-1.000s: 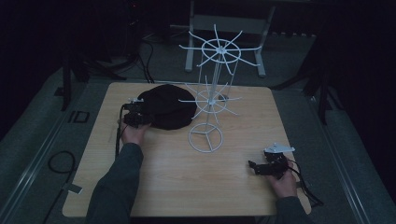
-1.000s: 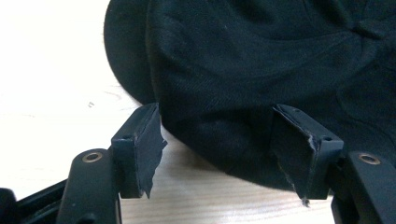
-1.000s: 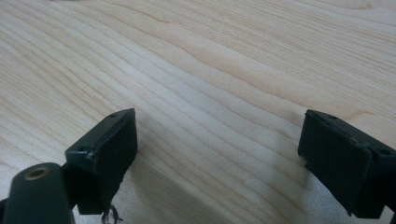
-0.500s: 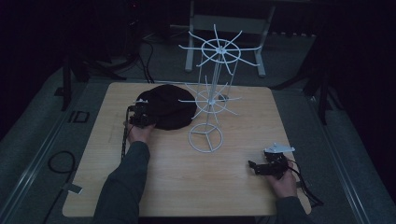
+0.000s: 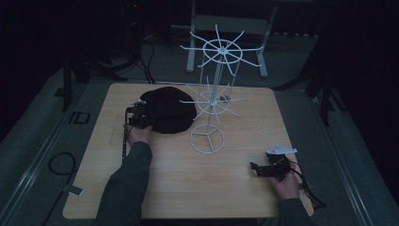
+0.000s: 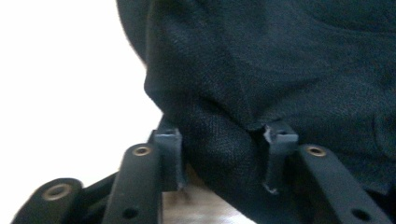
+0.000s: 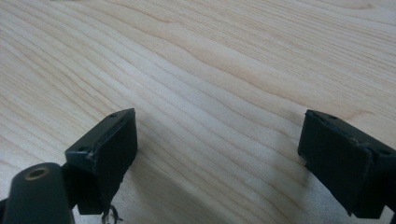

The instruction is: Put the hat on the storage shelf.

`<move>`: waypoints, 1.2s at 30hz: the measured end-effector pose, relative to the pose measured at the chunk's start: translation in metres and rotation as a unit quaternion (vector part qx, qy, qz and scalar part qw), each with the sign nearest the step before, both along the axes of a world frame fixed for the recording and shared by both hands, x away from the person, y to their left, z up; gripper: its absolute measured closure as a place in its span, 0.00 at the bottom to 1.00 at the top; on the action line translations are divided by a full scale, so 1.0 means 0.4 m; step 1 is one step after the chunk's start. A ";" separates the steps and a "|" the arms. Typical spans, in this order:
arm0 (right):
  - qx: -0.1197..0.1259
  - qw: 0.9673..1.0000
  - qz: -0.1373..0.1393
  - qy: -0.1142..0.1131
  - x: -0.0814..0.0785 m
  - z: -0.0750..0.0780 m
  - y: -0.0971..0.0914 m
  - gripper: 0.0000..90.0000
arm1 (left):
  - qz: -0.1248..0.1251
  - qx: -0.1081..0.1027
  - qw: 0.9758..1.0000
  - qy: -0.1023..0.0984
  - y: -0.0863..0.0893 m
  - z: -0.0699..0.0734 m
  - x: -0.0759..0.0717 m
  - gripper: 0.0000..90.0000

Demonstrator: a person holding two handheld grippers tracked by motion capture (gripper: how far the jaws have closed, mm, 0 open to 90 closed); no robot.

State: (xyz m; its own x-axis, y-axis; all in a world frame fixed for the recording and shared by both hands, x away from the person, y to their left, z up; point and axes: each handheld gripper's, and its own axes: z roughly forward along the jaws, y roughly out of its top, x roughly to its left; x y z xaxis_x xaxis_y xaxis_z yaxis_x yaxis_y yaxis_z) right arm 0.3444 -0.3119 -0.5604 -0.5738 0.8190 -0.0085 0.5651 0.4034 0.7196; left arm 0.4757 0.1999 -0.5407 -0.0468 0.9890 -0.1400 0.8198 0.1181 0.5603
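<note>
One black woven cap, pinched by the just-closing left tool; one white wire rack; right tool open over the wooden table.

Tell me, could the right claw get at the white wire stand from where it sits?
Probably yes. The right claw rests open on bare table, and nothing lies between it and the stand. The black hat sits beyond the stand, held by the left claw.

One black hat, one white wire rack, two grippers, one wooden table.
</note>
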 end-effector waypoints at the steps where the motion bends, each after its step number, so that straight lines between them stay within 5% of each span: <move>1: 0.000 1.000 0.000 0.000 0.000 0.000 0.000 0.13 | 0.003 0.000 1.000 0.003 0.014 0.001 -0.005 0.75; 7: 0.000 1.000 0.000 0.000 0.000 0.000 0.000 0.13 | 0.002 0.009 1.000 0.002 0.047 0.001 -0.025 0.83; 19: 0.000 1.000 0.000 0.000 0.000 0.000 0.000 0.13 | -0.005 0.047 0.999 0.009 0.027 0.000 -0.021 0.72; 22: 0.000 1.000 0.000 0.000 0.000 0.000 0.000 0.13 | -0.004 0.033 0.999 0.011 0.036 0.002 -0.023 0.79; 28: 0.000 1.000 0.000 0.000 0.000 0.000 0.000 0.13 | -0.003 -0.030 1.000 -0.004 0.062 -0.001 -0.039 0.85; 36: 0.000 1.000 0.000 0.000 0.000 0.000 0.000 0.13 | -0.009 -0.055 0.997 -0.044 0.096 0.041 -0.069 0.86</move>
